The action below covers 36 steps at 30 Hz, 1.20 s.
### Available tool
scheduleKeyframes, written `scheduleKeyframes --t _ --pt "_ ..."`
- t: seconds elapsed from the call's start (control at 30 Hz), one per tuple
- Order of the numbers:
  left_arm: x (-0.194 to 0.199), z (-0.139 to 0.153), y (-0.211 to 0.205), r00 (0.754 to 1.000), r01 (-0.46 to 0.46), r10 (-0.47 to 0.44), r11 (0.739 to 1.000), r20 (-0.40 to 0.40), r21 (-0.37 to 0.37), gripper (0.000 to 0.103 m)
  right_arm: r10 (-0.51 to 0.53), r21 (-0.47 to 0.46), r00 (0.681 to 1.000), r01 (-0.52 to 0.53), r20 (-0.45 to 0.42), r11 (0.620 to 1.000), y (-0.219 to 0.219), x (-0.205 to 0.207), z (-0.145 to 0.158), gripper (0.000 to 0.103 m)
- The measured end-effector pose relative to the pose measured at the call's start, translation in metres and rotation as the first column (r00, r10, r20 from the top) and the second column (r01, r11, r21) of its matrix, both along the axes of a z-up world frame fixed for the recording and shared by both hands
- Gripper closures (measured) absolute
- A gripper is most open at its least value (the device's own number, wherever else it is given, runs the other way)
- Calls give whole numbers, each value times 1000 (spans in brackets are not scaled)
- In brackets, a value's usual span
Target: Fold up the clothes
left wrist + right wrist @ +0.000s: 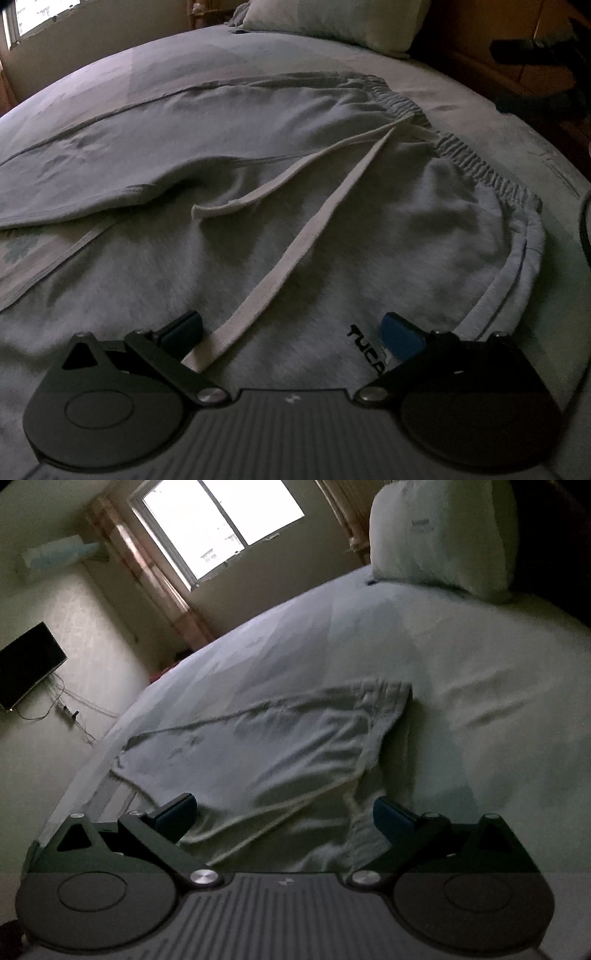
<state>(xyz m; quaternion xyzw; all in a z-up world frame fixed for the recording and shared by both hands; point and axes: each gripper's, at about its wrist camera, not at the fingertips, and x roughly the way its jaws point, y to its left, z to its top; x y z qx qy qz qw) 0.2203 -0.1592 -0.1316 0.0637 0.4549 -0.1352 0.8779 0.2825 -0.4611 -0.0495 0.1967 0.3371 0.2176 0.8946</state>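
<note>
Grey sweatpants (332,229) lie spread on the bed, with the gathered elastic waistband (476,162) to the right and the legs running off to the left. Two white drawstrings (306,236) trail across the front, and black lettering (364,345) sits near my left gripper (291,332). That gripper is open just above the cloth, one drawstring passing by its left finger. In the right wrist view the same pants (266,753) lie rumpled on the bed, and my right gripper (284,814) hovers open over their near part, holding nothing.
A pale sheet covers the bed (461,672). A pillow (439,535) stands at the head, also in the left wrist view as a pillow (332,22). A window (221,524), a wall-mounted screen (26,664) and dark wooden furniture (517,55) surround the bed.
</note>
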Motion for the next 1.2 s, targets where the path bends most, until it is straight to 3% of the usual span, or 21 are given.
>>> scheduleKeyframes --t 0.3,0.8,0.97,1.2 --pt "3 -1 -1 1000 3 -3 1000 -3 8 1 37 -39 999 -37 -4 999 -5 38 -2 0" --pt "6 -2 1 1000 9 -9 1000 3 1 1 -32 99 981 51 -189 994 -54 144 -55 0" --pt "8 -3 1 1000 7 -7 1000 9 -2 1 -1 161 972 40 -233 986 -55 170 -74 0" --pt "9 -3 1 1000 8 -8 1000 14 -4 1 4 262 975 55 -221 964 -55 200 -94 0"
